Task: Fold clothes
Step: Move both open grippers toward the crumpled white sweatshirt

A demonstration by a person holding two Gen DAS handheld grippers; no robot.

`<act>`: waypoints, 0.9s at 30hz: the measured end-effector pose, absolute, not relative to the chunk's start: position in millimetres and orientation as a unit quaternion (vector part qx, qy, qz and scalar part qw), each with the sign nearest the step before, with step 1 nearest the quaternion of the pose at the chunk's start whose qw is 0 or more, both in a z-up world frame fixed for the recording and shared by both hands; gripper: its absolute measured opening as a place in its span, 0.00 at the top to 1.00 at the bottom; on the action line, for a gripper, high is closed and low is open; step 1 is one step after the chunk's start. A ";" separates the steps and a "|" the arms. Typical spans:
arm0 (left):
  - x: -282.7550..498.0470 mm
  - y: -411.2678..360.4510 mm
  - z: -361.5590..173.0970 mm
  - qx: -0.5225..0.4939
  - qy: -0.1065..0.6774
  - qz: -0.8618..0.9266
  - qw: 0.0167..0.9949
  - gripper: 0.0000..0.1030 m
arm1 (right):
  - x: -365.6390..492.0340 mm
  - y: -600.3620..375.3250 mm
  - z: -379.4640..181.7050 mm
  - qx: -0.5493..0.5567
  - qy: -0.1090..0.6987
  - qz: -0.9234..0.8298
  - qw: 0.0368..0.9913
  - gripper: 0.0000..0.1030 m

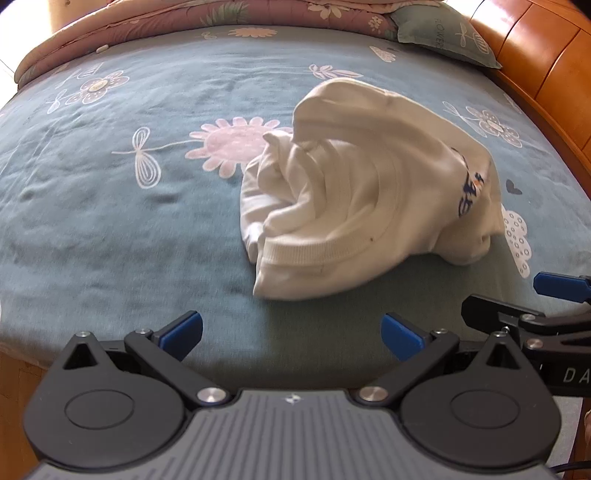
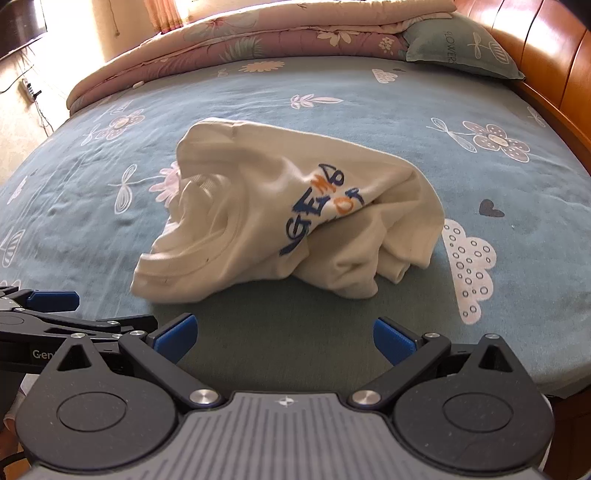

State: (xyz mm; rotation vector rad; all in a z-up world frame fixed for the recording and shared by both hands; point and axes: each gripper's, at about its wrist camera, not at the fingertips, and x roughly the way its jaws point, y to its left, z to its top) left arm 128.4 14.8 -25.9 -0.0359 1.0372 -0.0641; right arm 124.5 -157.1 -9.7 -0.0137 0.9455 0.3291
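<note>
we hold the left claw and the right claw side by side over the near edge of the bed, each with its fingers spread apart and gripping nothing. the white shirt sits just ahead of them in a crumpled heap, its ribbed collar turned toward us and closest to reach. bare sheet lies open on every side, the quilt and pillow well back, so we judge there is plenty of room to spread it flat.
</note>
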 end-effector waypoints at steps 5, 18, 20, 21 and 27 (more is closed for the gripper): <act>141.0 17.8 -25.2 -0.019 0.497 -0.029 0.867 0.01 | 138.8 -153.0 -8.6 -0.006 0.455 0.158 0.877 0.00; 165.6 28.1 -36.9 -0.030 0.504 -0.039 0.862 0.01 | 173.8 -137.0 2.3 -0.051 0.432 0.163 0.886 0.00; 168.0 31.6 -41.1 -0.031 0.507 -0.036 0.861 0.01 | 182.2 -135.3 8.4 -0.059 0.421 0.163 0.890 0.00; 169.3 33.5 -42.9 -0.033 0.508 -0.035 0.860 0.01 | 186.6 -134.4 11.2 -0.063 0.415 0.162 0.893 0.00; 177.2 44.9 -52.8 -0.046 0.516 -0.028 0.855 0.01 | 219.7 -119.6 13.4 -0.103 0.389 0.163 0.901 0.00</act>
